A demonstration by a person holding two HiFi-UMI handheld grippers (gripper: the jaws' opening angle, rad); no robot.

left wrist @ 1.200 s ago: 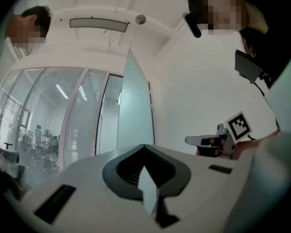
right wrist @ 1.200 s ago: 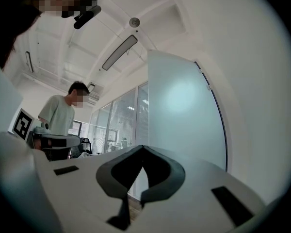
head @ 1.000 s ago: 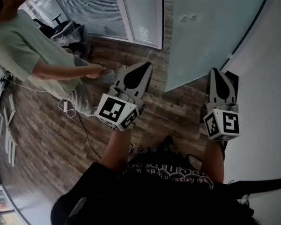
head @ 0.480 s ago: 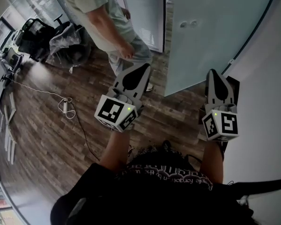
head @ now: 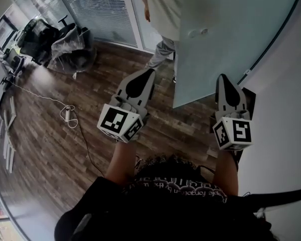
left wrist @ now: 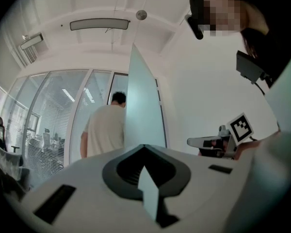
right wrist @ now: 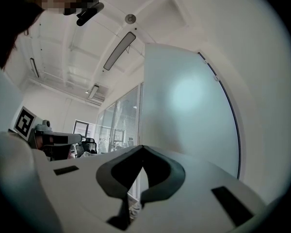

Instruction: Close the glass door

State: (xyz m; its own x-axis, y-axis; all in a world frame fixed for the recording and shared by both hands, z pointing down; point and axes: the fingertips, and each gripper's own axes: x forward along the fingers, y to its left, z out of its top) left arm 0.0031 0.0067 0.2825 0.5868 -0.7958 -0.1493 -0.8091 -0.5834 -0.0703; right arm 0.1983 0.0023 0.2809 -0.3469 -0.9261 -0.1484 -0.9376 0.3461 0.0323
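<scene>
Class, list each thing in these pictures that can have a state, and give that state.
frosted glass door, open, standing out into the room
left gripper, jaws shut, nothing held
right gripper, jaws shut, nothing held
person in a pale shirt, standing, back turned, partly behind the door's edge

Head cam's up top, looking steeply down at the left gripper (head: pixel 148 71), the right gripper (head: pixel 222 77) and the wood floor (head: pixel 50 134). Each gripper cam rides right behind its own jaws, aimed forward and a bit up at the ceiling (left wrist: pixel 102 4). All three catch the glass door (head: pixel 226 44), and each gripper cam also sees the other gripper.
</scene>
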